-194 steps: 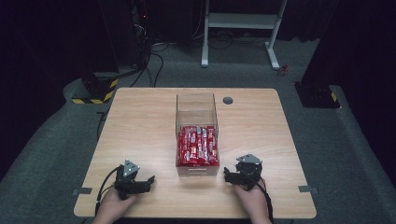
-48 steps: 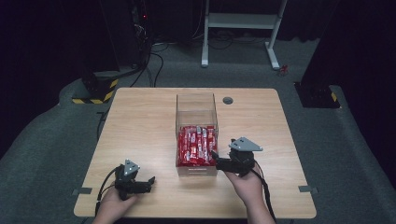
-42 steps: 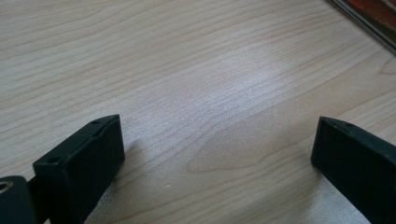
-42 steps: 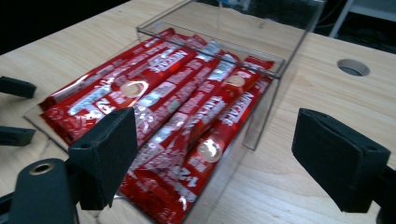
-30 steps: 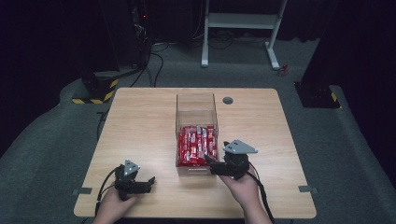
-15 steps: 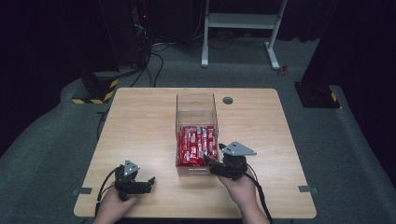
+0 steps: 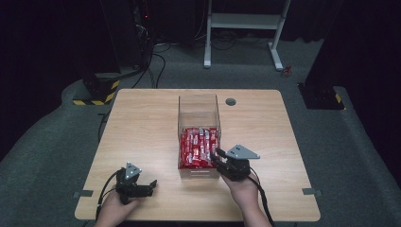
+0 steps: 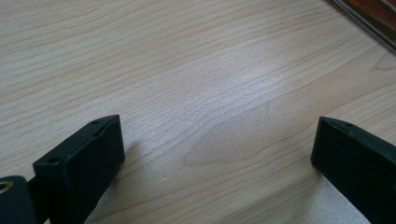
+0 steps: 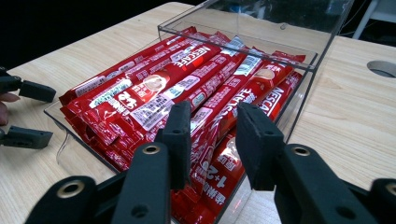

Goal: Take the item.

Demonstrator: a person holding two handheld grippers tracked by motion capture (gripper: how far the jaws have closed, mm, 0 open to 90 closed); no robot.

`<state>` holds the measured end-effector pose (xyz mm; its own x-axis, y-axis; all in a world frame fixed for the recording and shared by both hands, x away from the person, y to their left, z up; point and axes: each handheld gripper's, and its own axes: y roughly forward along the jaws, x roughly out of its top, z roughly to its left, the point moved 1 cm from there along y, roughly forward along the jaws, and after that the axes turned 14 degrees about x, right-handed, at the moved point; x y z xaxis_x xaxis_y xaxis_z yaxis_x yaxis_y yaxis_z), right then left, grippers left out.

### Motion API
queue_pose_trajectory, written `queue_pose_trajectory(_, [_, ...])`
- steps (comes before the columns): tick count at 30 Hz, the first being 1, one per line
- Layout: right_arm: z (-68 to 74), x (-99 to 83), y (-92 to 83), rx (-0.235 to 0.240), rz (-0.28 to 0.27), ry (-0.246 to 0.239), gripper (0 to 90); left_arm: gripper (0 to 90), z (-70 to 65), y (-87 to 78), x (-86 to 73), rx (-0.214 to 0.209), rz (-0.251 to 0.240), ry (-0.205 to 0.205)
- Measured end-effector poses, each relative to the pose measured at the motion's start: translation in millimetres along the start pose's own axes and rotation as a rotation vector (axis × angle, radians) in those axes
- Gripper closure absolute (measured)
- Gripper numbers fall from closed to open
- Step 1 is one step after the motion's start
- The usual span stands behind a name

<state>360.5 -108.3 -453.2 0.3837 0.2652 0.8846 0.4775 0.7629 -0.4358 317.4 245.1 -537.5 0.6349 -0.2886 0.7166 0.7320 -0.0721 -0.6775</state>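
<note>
Sachets of red instant coffee lie packed in a clear plastic box at the middle of the tabletop, filling the near half of the box. The right tongs reach over the box's near right corner and dip down among the sticks. Their jaws have just been closing, and one red sachet stands up between them; the left pad seems to lie against it, but whether both pads press on it I cannot tell. In the high view the right tongs sit at the box's near right edge, the person's hand behind them.

The left tongs rest low over the tabletop near its front edge, well apart from the box and to its left. Their jaws stand wide apart, with bare wood between them. A corner of the box shows at the top right of the left gripper view, far off from the jaws.
</note>
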Motion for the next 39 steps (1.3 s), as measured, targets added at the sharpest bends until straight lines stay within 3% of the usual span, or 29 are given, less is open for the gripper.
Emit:
queue_pose_trajectory(7, [-1.6,-2.6,3.0,0.008,-0.003,0.028,74.3,2.9,0.1,-0.6,-0.5,0.000,0.000,0.002])
queue_pose_trajectory(13, [-1.0,-3.6,5.0,-0.004,-0.009,0.030,76.3,2.9,-0.1,-0.8,-0.8,-0.001,-0.002,0.001])
queue_pose_trajectory(23, [-0.2,-6.1,6.8,-0.003,-0.022,0.035,88.0,2.9,-0.1,-1.6,-1.5,-0.004,-0.001,0.005])
queue_pose_trajectory(39, [4.1,-7.2,2.2,0.007,-0.026,0.034,89.4,2.9,0.0,-1.7,-1.7,-0.005,-0.002,0.005])
